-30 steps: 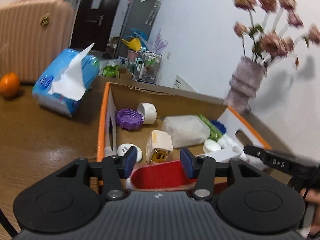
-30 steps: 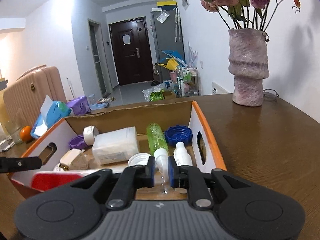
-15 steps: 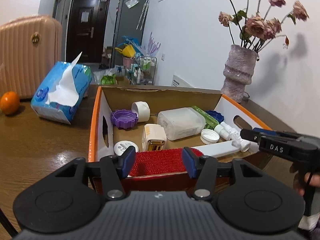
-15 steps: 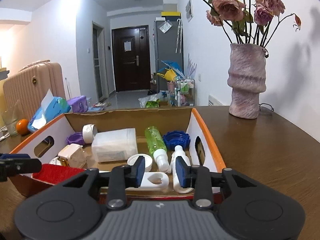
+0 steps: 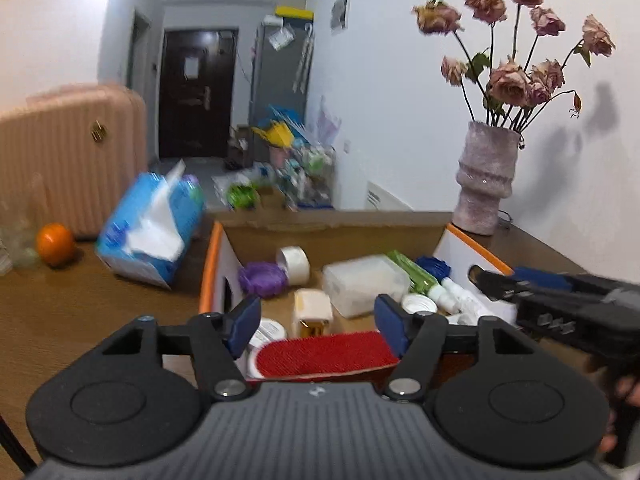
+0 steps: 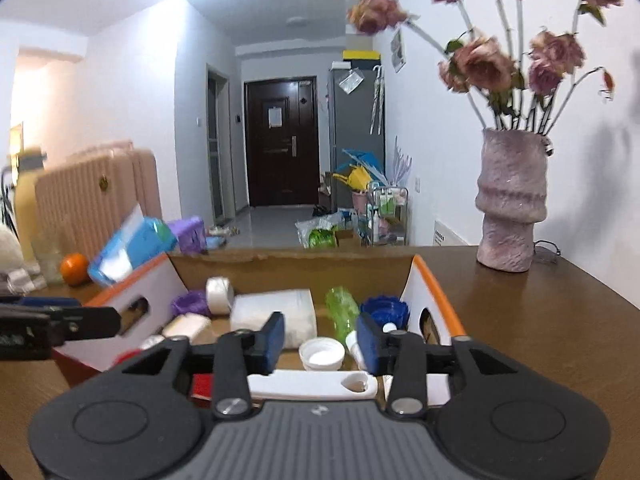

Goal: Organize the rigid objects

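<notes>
My left gripper is spread wide, empty, above the near edge of the orange-rimmed cardboard box. My right gripper is also spread, empty, over the box. Inside lie a red bristle brush, white plastic cap, green plastic bottle and frosted rectangular container.

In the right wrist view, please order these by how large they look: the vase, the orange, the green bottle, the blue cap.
1. vase, clearly largest
2. green bottle
3. blue cap, close to the bottle in apparent size, so this order is unsure
4. orange, smallest; it sits farther from the camera, which may shrink it
</notes>
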`<action>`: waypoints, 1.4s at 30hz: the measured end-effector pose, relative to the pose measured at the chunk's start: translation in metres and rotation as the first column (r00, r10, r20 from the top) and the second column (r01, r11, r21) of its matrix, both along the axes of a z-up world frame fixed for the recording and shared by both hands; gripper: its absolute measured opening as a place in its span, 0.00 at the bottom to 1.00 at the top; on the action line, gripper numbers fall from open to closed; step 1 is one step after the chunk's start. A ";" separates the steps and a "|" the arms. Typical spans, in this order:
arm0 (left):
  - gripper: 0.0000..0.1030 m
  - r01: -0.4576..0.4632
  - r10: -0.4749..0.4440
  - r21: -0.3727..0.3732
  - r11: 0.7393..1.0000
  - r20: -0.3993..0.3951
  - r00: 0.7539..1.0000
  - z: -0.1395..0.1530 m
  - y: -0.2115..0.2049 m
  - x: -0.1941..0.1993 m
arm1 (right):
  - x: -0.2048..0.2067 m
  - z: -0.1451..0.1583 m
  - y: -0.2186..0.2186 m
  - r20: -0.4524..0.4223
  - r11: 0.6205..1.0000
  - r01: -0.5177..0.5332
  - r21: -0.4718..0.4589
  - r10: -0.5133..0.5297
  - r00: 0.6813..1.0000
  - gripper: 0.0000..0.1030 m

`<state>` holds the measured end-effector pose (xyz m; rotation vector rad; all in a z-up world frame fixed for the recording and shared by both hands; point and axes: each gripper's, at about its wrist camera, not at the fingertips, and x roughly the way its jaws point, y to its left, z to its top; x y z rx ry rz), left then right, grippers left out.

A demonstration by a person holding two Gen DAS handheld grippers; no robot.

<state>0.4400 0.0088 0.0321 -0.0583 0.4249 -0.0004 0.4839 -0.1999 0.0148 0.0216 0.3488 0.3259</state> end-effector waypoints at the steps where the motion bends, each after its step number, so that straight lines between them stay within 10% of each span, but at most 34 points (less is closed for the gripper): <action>1: 0.66 -0.013 0.013 0.015 1.000 0.011 1.000 0.003 -0.002 -0.006 | -0.007 0.005 -0.003 0.009 1.000 0.007 0.005 -0.007 1.000 0.48; 13: 1.00 -0.133 0.098 0.076 0.988 0.357 0.929 0.001 -0.027 -0.099 | -0.100 0.006 -0.024 0.209 1.000 0.021 0.011 -0.023 0.978 0.93; 42: 1.00 -0.037 -0.014 0.148 0.988 0.327 0.945 -0.008 -0.025 -0.303 | -0.304 0.013 -0.014 0.246 0.998 -0.036 -0.051 0.047 0.968 1.00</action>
